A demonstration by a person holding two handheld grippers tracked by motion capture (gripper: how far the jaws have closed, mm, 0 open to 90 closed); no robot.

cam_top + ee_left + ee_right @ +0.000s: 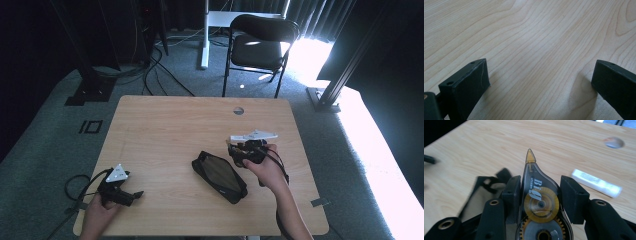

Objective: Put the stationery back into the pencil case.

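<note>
One correction tape dispenser [540,202], smoky clear plastic with yellow gear wheels inside and an amber tip, sits gripped between the two black jaws of the right gripper [540,195]; both pads press on its flanks, the tip juts out past the jaw ends toward the far side of the tabletop [486,142], and its rear end is cut off by the bottom edge of the right gripper view. In the high view this gripper [248,151] is held up off the wood right of centre, and the dispenser cannot be made out there, being too small among the dark parts. One black pencil case [219,175] lies flat just to its left, its mouth gaping; in the right gripper view the case [484,192] is blurred and partly covered by the left jaw, so what is inside cannot be told. One white stick-like item [596,182] lies on the wood beyond the right jaw; its print is too soft to read. One round cable hole [238,110] marks the far edge. The left gripper [116,187] rests near the near left corner, well apart from the case; its own view shows its two jaws [541,82] standing wide apart with nothing but bare wood between them. One black chair [260,45] stands on the carpet behind.
</note>
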